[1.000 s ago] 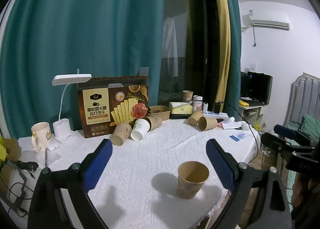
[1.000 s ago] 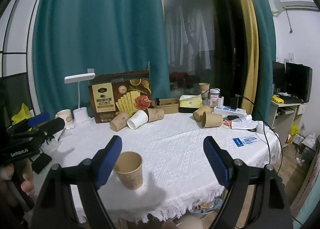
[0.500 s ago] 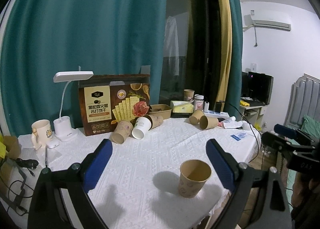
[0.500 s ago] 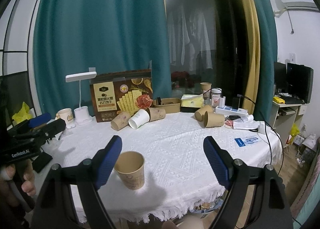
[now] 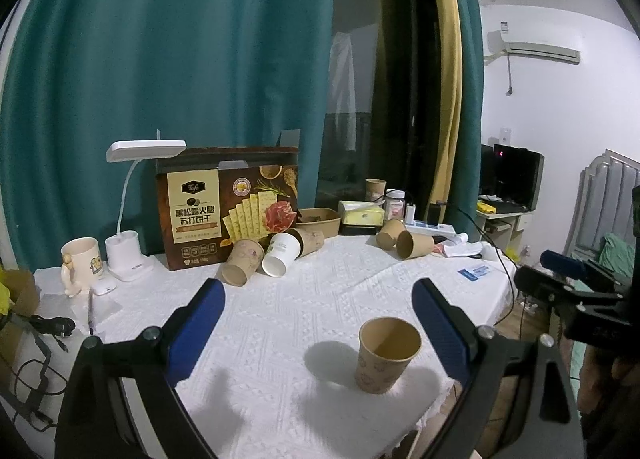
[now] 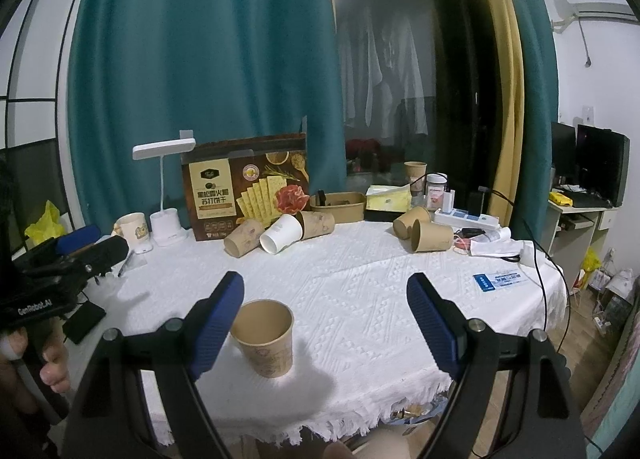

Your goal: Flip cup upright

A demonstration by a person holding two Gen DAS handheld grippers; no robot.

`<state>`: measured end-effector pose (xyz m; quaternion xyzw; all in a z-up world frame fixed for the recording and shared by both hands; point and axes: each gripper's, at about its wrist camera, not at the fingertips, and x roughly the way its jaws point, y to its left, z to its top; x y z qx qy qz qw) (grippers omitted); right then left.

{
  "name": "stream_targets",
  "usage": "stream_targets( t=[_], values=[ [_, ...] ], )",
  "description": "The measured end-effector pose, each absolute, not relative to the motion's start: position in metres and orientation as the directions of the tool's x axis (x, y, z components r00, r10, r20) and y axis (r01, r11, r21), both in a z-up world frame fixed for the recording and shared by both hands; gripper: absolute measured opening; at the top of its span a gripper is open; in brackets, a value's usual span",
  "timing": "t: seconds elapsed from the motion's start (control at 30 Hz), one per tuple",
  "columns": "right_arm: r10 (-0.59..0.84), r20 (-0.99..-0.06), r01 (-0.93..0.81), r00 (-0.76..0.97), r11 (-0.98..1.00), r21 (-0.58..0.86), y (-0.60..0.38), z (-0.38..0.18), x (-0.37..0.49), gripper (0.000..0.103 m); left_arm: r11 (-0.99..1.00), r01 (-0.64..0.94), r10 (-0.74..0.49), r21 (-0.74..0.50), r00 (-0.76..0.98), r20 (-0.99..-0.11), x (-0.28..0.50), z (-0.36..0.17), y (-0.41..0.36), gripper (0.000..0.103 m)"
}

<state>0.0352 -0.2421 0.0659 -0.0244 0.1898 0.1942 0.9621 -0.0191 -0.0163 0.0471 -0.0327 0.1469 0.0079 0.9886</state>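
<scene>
Already upright, the brown paper cup (image 5: 387,355) stands mouth up near the front edge of the table (image 5: 288,323), clear of everything else. Both tools hang back from it with jaws spread wide and nothing between them: the left gripper (image 5: 318,325) has the cup just inside its right finger (image 5: 440,329), untouched, and the right gripper (image 6: 325,319) has it just beside its left finger (image 6: 218,321).

Far across the table, three cups (image 5: 276,253) lie tipped on their sides in front of a cracker box (image 5: 228,207), and two more cups (image 5: 404,241) lie toppled to the right. A white desk lamp (image 5: 128,219) and a mug (image 5: 80,263) sit at the far left; a tissue box (image 6: 388,198), a jar (image 6: 436,191) and a power strip (image 6: 468,218) line the far right. Nothing blocks the way to the upright cup.

A white textured cloth (image 6: 340,299) with a fringed edge covers the table. Teal curtains (image 5: 180,59) and a dark window fill the back, with an air conditioner (image 5: 536,51) on the right wall.

Against the earlier pictures nothing has changed: cup, clutter and both tools keep their places.
</scene>
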Motion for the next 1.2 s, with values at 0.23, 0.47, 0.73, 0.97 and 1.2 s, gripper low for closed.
stream_targets(
  t=[0.23, 0.47, 0.73, 0.97, 1.2],
  values=[
    [0.366, -0.378, -0.386, 0.85, 0.922, 0.025, -0.2411, 0.0659, 0.0362, 0.082, 0.997, -0.034, 0.011, -0.073, 0.956, -0.293, -0.0212, 0.0473, -0.016, 0.095],
    [0.368, -0.379, -0.388, 0.849, 0.921, 0.025, -0.2402, 0.0653, 0.0375, 0.082, 0.996, -0.041, 0.016, -0.078, 0.955, -0.296, -0.0209, 0.0489, -0.0143, 0.095],
    [0.367, -0.378, -0.388, 0.85, 0.921, 0.023, -0.239, 0.0652, 0.0375, 0.082, 0.996, -0.044, 0.017, -0.082, 0.955, -0.296, -0.0211, 0.0488, -0.0129, 0.095],
    [0.367, -0.38, -0.387, 0.849, 0.922, 0.024, -0.2395, 0.0659, 0.0376, 0.082, 0.995, -0.042, 0.012, -0.094, 0.954, -0.301, -0.0217, 0.0477, -0.0122, 0.095],
    [0.37, -0.379, -0.39, 0.849, 0.92, 0.024, -0.2404, 0.0659, 0.0381, 0.082, 0.993, -0.057, 0.025, -0.101, 0.955, -0.296, -0.0246, 0.0478, -0.0103, 0.095]
  ],
)
